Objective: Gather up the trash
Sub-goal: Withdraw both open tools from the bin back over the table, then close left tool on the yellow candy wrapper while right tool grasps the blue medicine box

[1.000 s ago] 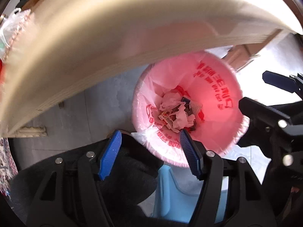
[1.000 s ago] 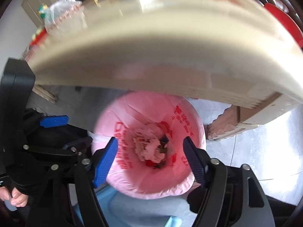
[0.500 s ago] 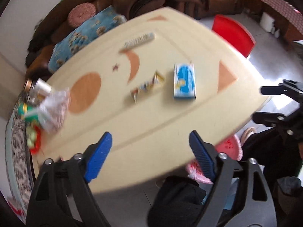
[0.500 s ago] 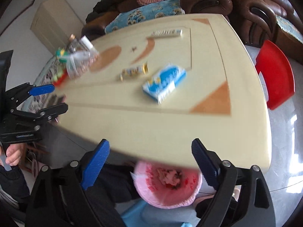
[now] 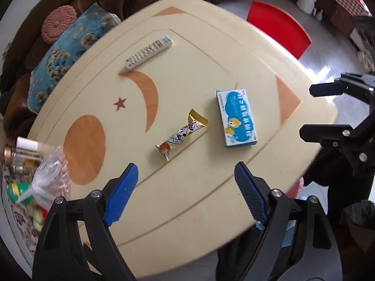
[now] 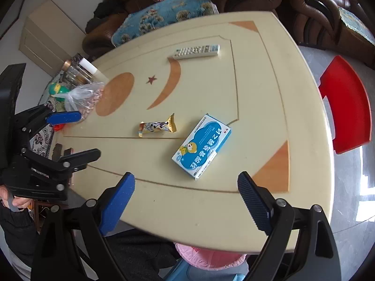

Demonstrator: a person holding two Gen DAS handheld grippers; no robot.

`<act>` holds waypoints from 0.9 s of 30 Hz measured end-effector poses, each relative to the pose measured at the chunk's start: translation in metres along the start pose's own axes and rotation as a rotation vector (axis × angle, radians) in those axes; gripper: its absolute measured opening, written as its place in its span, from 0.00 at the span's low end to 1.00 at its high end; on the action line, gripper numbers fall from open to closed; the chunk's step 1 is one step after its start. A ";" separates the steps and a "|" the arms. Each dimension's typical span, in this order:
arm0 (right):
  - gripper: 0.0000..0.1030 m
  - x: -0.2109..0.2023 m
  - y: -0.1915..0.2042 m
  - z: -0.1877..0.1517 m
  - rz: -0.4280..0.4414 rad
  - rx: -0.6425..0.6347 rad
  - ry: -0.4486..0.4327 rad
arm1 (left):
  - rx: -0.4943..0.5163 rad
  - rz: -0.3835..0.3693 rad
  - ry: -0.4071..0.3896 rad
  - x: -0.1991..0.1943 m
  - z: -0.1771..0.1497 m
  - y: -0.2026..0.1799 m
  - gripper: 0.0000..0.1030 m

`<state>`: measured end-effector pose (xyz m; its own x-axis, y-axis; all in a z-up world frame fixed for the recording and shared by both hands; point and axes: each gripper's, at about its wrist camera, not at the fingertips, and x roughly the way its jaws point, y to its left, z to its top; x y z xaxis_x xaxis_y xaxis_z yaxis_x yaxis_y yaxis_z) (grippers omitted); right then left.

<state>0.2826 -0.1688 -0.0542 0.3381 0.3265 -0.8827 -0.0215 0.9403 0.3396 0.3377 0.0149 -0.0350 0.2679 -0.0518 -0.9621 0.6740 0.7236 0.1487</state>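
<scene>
A gold snack wrapper (image 5: 181, 134) lies mid-table on the cream table (image 5: 199, 199); it also shows in the right wrist view (image 6: 157, 126). A blue and white box (image 5: 236, 118) lies to its right, and shows in the right wrist view (image 6: 202, 145). My left gripper (image 5: 186, 193) is open and empty above the table's near edge, short of the wrapper. My right gripper (image 6: 186, 202) is open and empty, short of the box. The pink-lined trash bin (image 6: 208, 258) sits under the near table edge.
A remote control (image 5: 148, 52) lies at the far side. A clear bag of snacks (image 5: 52, 171), jars (image 5: 22, 155) and small toys crowd the left edge. A red chair (image 5: 279, 28) stands at the right, a brown sofa with a blue cushion (image 5: 70, 46) behind.
Both grippers have risen from over the trash bin below the table edge to above the tabletop. Both stay open and empty.
</scene>
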 end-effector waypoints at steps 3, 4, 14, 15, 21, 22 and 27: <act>0.85 0.018 -0.001 0.007 -0.009 0.006 0.019 | 0.020 -0.006 0.018 0.022 0.009 0.005 0.80; 0.85 0.023 -0.001 0.008 -0.012 0.009 0.024 | 0.023 -0.016 0.022 0.028 0.011 0.007 0.80; 0.85 0.074 -0.006 0.021 -0.040 0.020 0.086 | 0.031 -0.079 0.058 0.090 0.032 0.022 0.80; 0.85 0.078 -0.006 0.022 -0.044 0.019 0.091 | 0.033 -0.085 0.060 0.094 0.033 0.023 0.80; 0.85 0.101 -0.010 0.027 -0.061 0.036 0.110 | 0.058 -0.141 0.057 0.117 0.037 0.025 0.80; 0.85 0.104 -0.010 0.028 -0.066 0.037 0.110 | 0.059 -0.147 0.060 0.120 0.037 0.025 0.80; 0.85 0.121 -0.007 0.030 -0.075 0.033 0.128 | 0.081 -0.146 0.091 0.140 0.027 0.024 0.80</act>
<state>0.3513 -0.1388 -0.1534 0.2143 0.2667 -0.9397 0.0312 0.9596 0.2795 0.4099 0.0066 -0.1600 0.1023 -0.0870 -0.9909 0.7555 0.6549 0.0204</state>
